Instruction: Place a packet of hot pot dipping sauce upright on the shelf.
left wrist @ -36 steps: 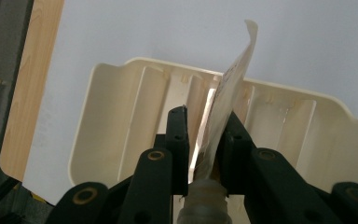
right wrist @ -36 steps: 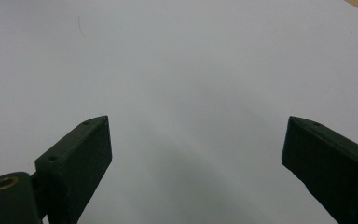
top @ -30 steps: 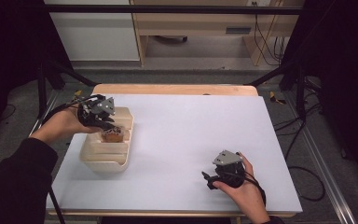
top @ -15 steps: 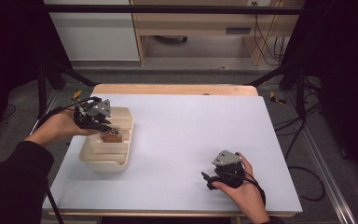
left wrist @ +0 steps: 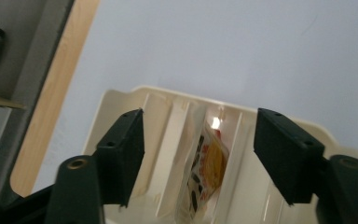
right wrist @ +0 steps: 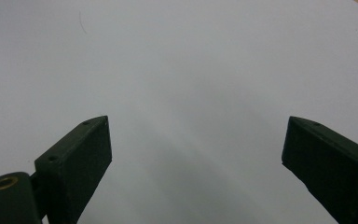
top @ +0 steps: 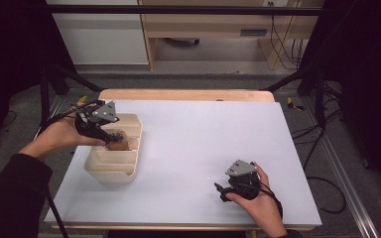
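In the high view the left gripper [top: 110,135] hangs over the far end of the cream tray [top: 100,169] at the table's left, just above a brown packet [top: 118,145] in a middle slot, while the right gripper [top: 224,191] rests well apart on the white table [top: 198,134], so the left hand is much the nearer. The left gripper view shows its jaws apart and empty, with the packet [left wrist: 207,163] straight ahead between them, standing on edge, its long side running along the slot and away from the camera. In the right gripper view the jaws are spread wide over bare table [right wrist: 191,79].
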Demonstrator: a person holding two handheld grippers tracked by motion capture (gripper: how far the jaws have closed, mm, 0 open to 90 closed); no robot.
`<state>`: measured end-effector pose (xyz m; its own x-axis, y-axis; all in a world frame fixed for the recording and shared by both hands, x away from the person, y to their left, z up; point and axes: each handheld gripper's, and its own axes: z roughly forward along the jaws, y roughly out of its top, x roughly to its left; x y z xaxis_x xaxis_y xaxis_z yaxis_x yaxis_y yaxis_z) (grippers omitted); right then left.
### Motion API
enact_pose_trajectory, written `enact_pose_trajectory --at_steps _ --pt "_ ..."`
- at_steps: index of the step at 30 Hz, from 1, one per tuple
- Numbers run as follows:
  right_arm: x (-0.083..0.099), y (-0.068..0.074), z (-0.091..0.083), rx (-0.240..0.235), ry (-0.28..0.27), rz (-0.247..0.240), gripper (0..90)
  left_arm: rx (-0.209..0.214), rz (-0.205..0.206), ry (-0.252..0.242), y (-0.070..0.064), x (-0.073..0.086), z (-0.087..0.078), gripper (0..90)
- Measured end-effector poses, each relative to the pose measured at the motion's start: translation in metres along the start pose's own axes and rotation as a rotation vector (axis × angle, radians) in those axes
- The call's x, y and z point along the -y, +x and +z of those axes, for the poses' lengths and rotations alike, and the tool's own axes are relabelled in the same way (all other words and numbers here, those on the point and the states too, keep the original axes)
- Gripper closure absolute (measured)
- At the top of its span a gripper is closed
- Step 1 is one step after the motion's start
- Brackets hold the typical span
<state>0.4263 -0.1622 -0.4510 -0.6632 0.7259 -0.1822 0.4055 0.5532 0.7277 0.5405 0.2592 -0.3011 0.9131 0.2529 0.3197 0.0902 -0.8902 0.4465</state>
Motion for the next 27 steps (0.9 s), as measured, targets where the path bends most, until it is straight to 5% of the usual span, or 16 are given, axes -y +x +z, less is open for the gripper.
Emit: enact_pose_trajectory --at_steps 5,12,16,21,27 --pt "0.0 -0.001 0.0 0.005 -0.001 0.008 8.7 -0.048 -0.03 -0.066 -0.019 -0.019 -0.003 16.7" --pt "0.001 -0.002 -0.001 0.014 -0.004 0.01 8.2 -0.035 -0.063 -0.092 -0.06 -0.048 0.023 10.4" --pt "-0.001 -0.005 -0.006 0.043 -0.05 0.016 7.5 -0.024 -0.084 -0.108 -0.084 -0.063 0.039 9.2" --pt "0.001 -0.011 -0.009 0.065 -0.057 0.036 5.0 -0.012 -0.116 -0.146 -0.119 -0.079 0.069 8.5" --pt "0.007 -0.015 -0.012 0.077 -0.053 0.059 4.6 0.018 -0.18 -0.175 -0.151 -0.072 0.118 9.2"
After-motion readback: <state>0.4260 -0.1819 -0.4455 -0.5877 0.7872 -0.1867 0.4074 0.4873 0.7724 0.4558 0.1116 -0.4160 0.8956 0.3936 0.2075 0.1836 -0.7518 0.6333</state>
